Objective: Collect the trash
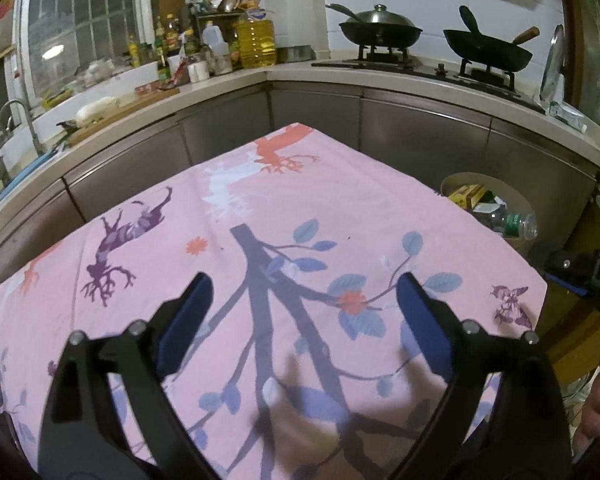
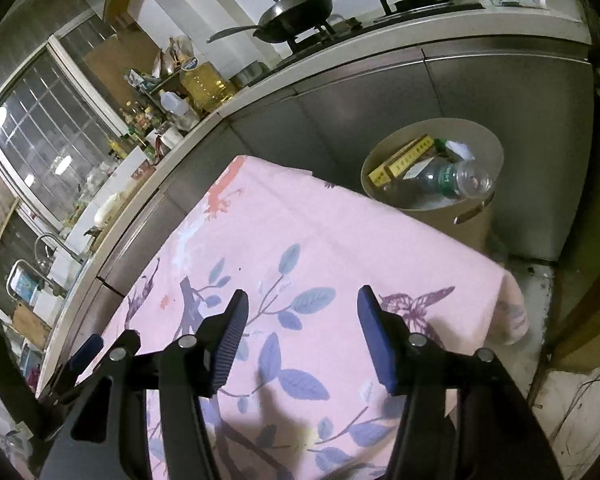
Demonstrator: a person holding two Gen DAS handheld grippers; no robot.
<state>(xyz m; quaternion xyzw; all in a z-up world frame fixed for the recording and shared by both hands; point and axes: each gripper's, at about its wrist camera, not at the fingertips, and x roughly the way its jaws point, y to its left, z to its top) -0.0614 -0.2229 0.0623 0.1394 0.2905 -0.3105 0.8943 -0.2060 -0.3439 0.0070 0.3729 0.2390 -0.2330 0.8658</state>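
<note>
Trash, including a bottle (image 2: 440, 184), sat in the bin (image 2: 496, 148) at upper right; tablecloth (image 1: 300, 208) showed nothing left; left gripper (image 1: 304, 320) and right gripper (image 2: 302, 336) were both open, empty.

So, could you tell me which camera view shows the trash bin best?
The right wrist view: the trash bin shows whole, with a plastic bottle on top. The left wrist view catches only part of it behind the tablecloth.
</note>
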